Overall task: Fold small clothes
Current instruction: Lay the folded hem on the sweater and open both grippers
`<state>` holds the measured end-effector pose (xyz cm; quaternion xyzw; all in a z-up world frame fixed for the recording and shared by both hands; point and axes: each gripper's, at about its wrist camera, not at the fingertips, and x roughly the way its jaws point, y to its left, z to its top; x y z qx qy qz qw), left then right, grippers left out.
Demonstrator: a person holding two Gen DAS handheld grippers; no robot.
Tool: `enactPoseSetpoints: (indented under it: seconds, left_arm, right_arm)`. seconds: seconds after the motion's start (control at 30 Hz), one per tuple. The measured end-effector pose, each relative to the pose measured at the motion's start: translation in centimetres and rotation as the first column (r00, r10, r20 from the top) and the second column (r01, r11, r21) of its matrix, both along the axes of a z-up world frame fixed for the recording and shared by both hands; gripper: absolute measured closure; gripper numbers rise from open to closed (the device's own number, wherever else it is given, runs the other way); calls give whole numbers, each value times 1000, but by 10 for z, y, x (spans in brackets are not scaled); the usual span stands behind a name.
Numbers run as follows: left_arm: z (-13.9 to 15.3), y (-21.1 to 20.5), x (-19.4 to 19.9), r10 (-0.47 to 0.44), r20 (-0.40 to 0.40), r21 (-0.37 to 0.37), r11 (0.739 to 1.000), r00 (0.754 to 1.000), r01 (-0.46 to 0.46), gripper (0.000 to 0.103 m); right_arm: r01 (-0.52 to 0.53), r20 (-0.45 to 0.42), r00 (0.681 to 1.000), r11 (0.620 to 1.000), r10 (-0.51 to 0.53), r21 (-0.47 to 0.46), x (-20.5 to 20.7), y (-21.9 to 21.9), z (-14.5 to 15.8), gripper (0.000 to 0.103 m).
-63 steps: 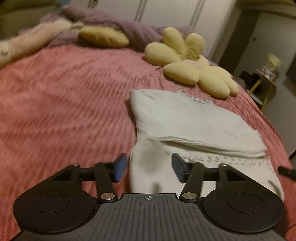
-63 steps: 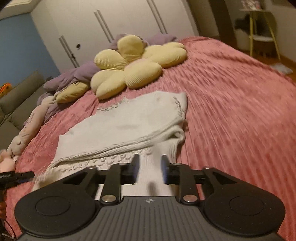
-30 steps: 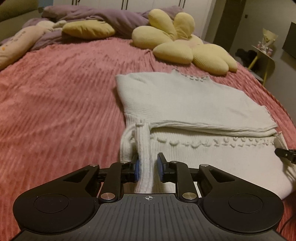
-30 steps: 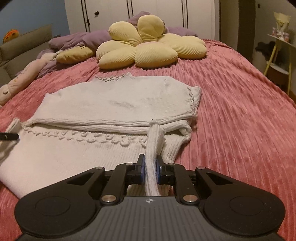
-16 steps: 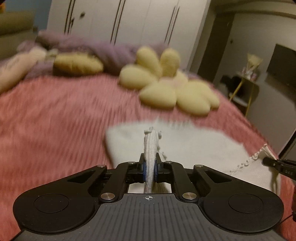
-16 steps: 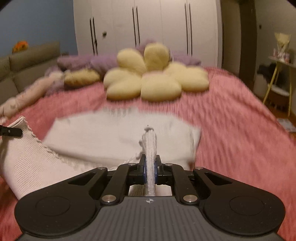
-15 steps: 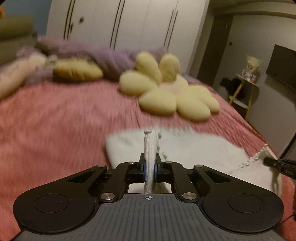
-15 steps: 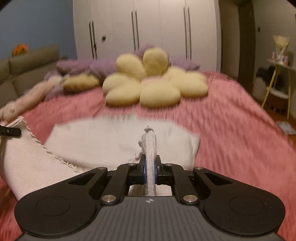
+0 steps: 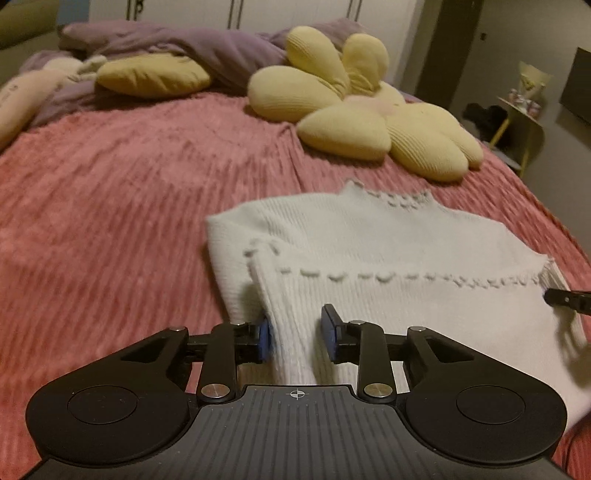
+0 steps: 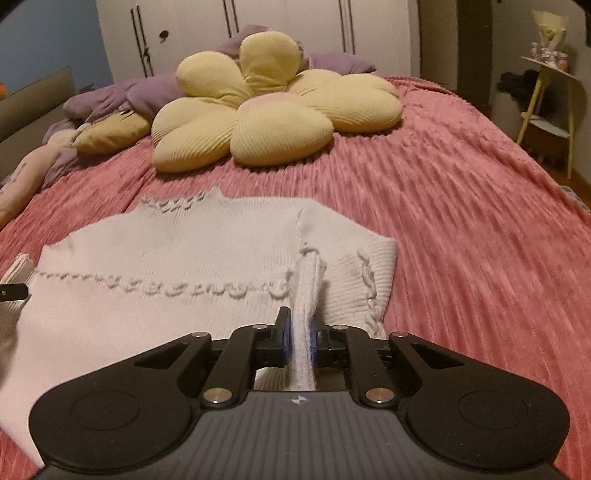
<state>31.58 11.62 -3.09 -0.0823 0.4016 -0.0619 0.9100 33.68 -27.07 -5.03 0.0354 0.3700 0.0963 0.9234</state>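
Since the earlier frame the white knit sweater [image 9: 388, 236] lies folded hem-over-chest on the pink bedspread [image 9: 110, 206], left gripper [image 9: 297, 332] opening off its soft, light edge, right gripper [image 10: 300, 334] pinching the near-right hem.

A ribbed white knit sweater [image 9: 388, 236] lies on a plush, ridged pink bedspread [image 9: 110, 206] near corduroy-like cushions [image 10: 273, 122].

Dim room – white wardrobe [image 10: 280, 33] behind bed [image 10: 461, 221], yellow side table [image 10: 554, 96] right.
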Motion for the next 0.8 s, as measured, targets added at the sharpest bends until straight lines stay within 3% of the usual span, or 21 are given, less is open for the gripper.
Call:
enactPoseSetpoints:
  seconds: [0.07, 0.23, 0.4, 0.53, 0.63, 0.73, 0.77, 0.8]
  left_arm:
    - [-1, 3, 1, -7, -14, -25, 1000, 1000, 7, 93]
    - [31, 3, 10, -10, 62, -1, 1000, 998, 10, 94]
    - [61, 1, 49, 66, 186, 74, 994, 980, -81, 94]
    - [50, -7, 88, 144, 201, 110, 980, 969, -169, 93]
    - [23, -17, 106, 164, 194, 168, 966, 967, -198, 92]
    - [-11, -24, 114, 208, 141, 253, 938, 968, -239, 87]
    - [-18, -22, 114, 217, 127, 261, 934, 968, -243, 79]
    - [-25, -20, 112, 225, 107, 253, 936, 968, -245, 64]
  right_arm:
    - [-13, 2, 1000, 1000, 13, 5, -1, 0, 1, 92]
    - [-76, 74, 994, 996, 79, -36, -4, 11, 19, 97]
    - [-4, 195, 981, 995, 24, -104, 27, 19, 50, 97]
    - [109, 250, 966, 980, -64, -169, 71, 32, 54, 97]
    - [165, 248, 961, 970, -119, -176, 94, 38, 41, 97]
    - [190, 230, 963, 963, -144, -193, 104, 42, 16, 96]
    - [198, 216, 965, 958, -152, -208, 107, 44, 6, 96]
    - [195, 200, 968, 954, -151, -228, 108, 44, -2, 94]
